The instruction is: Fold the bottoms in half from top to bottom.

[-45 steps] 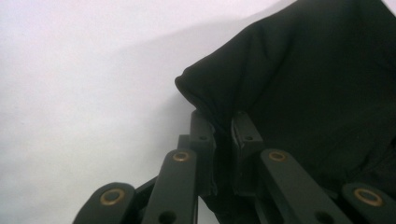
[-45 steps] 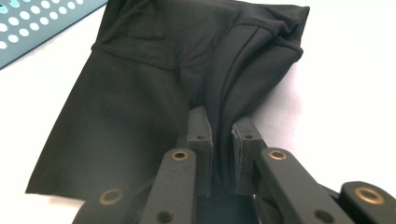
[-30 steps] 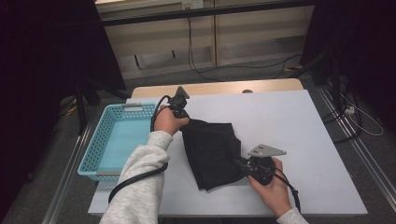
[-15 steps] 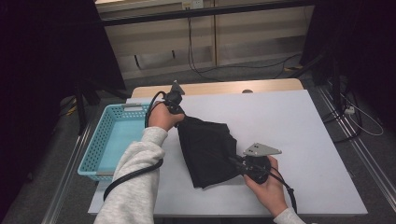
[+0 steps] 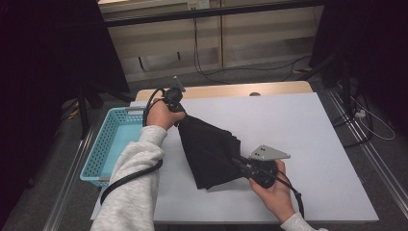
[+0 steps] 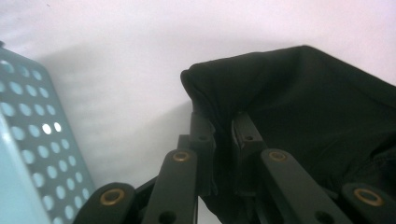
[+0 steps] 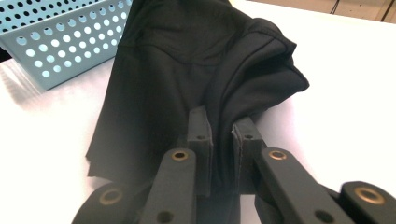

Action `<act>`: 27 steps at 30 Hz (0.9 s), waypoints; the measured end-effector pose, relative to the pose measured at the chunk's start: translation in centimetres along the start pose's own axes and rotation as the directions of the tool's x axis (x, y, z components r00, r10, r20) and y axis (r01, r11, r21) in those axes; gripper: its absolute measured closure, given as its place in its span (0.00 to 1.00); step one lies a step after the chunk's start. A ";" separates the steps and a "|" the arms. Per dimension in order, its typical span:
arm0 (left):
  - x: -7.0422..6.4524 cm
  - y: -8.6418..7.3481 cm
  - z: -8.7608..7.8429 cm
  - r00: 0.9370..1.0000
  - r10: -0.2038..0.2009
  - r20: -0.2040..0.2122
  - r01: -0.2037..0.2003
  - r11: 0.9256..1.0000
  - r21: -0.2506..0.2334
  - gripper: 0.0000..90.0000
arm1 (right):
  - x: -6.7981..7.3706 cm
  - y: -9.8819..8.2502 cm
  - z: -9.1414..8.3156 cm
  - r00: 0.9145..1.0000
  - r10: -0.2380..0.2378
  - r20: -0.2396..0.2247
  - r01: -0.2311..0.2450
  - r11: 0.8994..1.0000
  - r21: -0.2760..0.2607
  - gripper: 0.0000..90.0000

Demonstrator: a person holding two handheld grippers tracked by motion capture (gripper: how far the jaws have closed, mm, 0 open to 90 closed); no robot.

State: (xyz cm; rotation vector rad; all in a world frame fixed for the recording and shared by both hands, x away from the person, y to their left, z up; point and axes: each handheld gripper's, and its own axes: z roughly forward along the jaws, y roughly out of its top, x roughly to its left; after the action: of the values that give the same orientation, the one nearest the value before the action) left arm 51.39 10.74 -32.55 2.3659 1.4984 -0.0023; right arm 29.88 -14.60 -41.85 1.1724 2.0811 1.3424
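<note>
**Black cloth held between two grippers over the white table**

The person at the table has a folded black cloth [image 5: 209,149] pinched at two ends. The left gripper [image 5: 179,111], at the far left of the cloth and close to the basket, has its jaws closed on one bunched edge; in the left gripper view the two black jaws stand nearly together with the dark fabric [image 6: 299,121] wrapped around and between them. That end of the cloth is raised off the table, so the fabric slopes down from the left hand [image 5: 161,114] towards the near side.

The right gripper [image 5: 239,162] grips the lower end, nearer the person. In the right gripper view its jaws are also drawn close, clamped on a fold of the cloth [image 7: 196,70], which spreads away from them in layered pleats. The grey three-cornered plate sits on top of this gripper, and the right hand [image 5: 274,190] holds it just above the table surface.

The cloth hangs stretched between the two grips, its lower part near or resting on the white table [image 5: 298,130]; I cannot tell which. A light blue perforated basket [image 5: 108,144] stands at the table's left edge, just beside the left forearm in its pale grey sleeve [image 5: 132,192]. A black cable trails along each arm.
</note>
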 end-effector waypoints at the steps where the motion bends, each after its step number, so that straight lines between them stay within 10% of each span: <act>1: 0.1 0.0 -0.1 1.000 0.002 -0.001 -0.002 1.000 -0.001 0.91 | 0.0 0.0 0.0 1.000 0.000 0.001 0.000 1.000 -0.006 0.90; 27: 0.5 0.8 -3.5 0.999 -0.007 -0.039 0.007 1.000 0.011 0.91 | 0.4 1.5 0.4 1.000 0.020 -0.022 -0.022 0.998 -0.062 0.90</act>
State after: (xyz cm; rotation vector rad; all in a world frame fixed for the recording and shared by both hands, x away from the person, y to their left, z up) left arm 51.69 11.85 -29.10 2.3827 1.5283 0.0347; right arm 30.57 -13.74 -40.66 1.1621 2.0320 1.4244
